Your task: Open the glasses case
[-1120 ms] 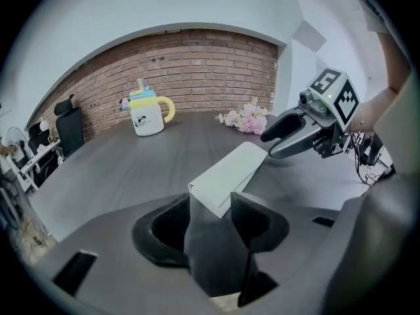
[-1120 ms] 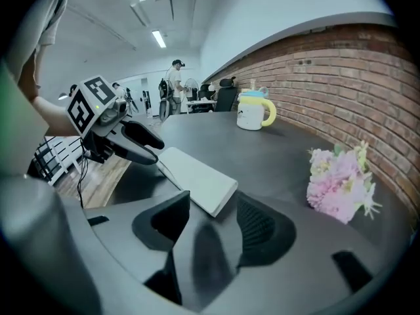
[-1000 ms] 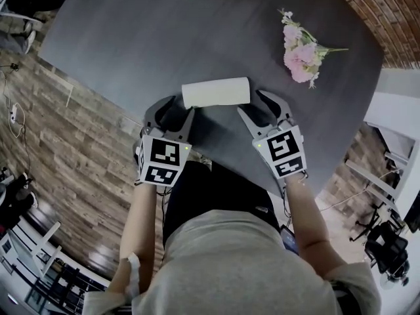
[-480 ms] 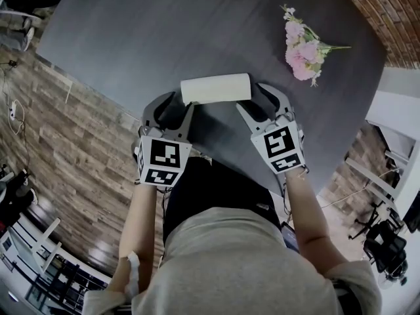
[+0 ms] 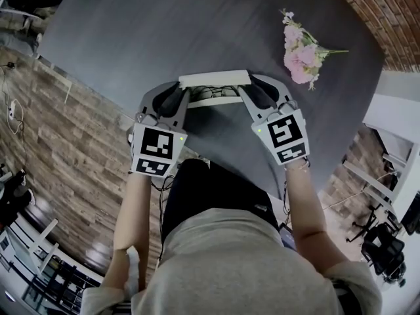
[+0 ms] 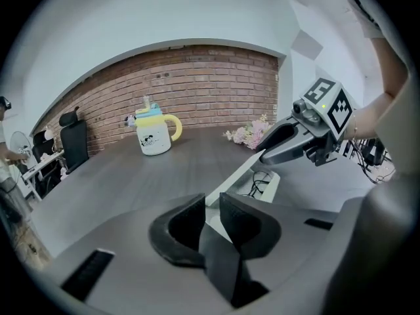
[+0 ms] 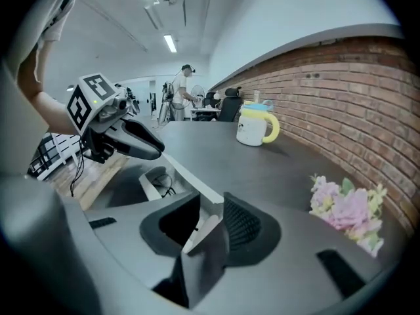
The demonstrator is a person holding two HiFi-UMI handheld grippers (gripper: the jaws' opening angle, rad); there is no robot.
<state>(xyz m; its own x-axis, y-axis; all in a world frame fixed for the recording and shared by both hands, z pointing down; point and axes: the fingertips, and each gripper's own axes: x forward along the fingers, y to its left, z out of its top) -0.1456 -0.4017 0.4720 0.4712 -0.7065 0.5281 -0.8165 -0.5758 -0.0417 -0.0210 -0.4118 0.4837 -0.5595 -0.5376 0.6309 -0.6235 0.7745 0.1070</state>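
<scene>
Left gripper (image 5: 182,88), right gripper (image 5: 247,84): jaws closing (case (image 5: 213,79) between)

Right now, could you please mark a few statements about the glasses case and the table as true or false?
1. The glasses case is closed. False: its lid stands raised, and something dark lies inside.
2. The left gripper and right gripper hold opposite ends of the lid. True; both grippers' jaws are closing, with the lid's edge between them.
3. Pink flowers lie on the table on the right gripper's side. True.
4. The mug has a red handle. False: the handle is yellow.
</scene>
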